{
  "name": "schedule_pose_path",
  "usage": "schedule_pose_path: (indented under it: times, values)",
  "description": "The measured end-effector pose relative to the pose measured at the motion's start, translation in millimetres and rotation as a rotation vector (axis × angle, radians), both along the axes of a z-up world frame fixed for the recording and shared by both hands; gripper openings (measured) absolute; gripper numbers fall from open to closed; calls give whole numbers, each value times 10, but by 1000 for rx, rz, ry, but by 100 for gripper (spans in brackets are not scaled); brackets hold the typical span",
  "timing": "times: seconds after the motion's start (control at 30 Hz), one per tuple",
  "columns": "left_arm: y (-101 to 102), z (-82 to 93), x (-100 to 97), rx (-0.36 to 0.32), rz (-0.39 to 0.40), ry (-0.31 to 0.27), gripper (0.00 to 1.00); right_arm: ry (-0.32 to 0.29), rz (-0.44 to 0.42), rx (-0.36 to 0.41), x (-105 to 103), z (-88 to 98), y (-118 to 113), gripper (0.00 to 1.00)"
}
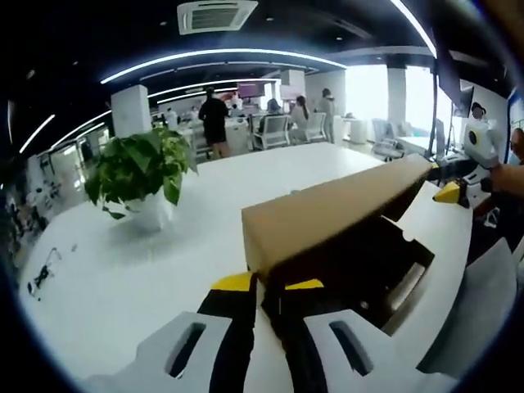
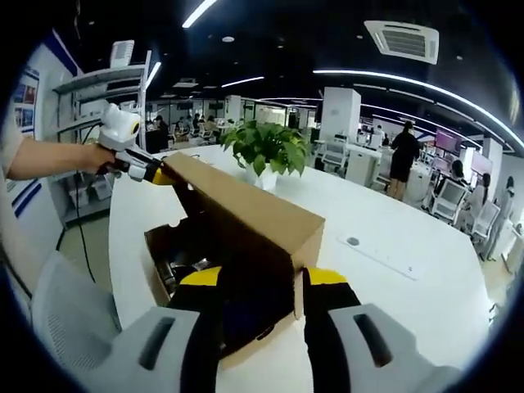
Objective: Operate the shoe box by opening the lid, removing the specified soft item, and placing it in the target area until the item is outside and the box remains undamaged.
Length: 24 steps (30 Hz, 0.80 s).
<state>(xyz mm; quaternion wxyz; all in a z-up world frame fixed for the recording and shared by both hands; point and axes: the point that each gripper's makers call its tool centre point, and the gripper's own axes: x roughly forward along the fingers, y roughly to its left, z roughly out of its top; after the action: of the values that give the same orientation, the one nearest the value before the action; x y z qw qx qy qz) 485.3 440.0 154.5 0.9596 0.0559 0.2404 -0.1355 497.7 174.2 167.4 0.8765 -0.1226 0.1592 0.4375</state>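
A brown cardboard shoe box [image 1: 413,282] [image 2: 160,246] lies on the white table, its lid [image 1: 327,213] [image 2: 246,205] raised and tilted over the base. My left gripper [image 1: 266,284] is shut on the lid's near end, jaws almost together; the right gripper view shows the left gripper [image 2: 151,172] at the lid's far corner. My right gripper [image 2: 262,277] is open, its jaws wide apart on either side of the lid's other end; the left gripper view shows the right gripper [image 1: 454,194] at that end. The box's dark contents [image 2: 176,266] are too shadowed to identify.
A potted green plant [image 1: 139,168] [image 2: 266,147] stands on the white table [image 1: 123,270] [image 2: 393,270] beyond the box. A grey chair [image 1: 475,311] [image 2: 65,319] sits at the table's edge. A person's forearm [image 2: 49,155] holds the left gripper. People stand among desks behind.
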Motion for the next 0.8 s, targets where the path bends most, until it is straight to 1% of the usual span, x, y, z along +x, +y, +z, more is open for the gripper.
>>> schedule_pose_path:
  times: [0.13,0.2,0.4,0.47,0.5,0.6,0.67,0.8]
  values:
    - [27,25,60,15,8,1,1,-9,-1,-3,67,24,12,35]
    - [38,40,96,0,19,8,1,-10,-4,1,102,37,10,34]
    - [64,56,170,-2,31,12,0,-11,-21,24,175,53,-14,31]
    - [79,60,192,-10,35,15,0,17,-41,64,191,70,-27,29]
    - [83,60,201,-10,36,15,0,25,-44,71,196,65,-36,28]
    - [89,70,242,-20,43,11,0,44,-64,67,207,-15,-83,24]
    - [96,76,269,-25,48,8,0,59,-75,64,192,-85,-101,24]
    - [100,92,326,-28,49,2,0,65,-90,43,163,-191,-133,20]
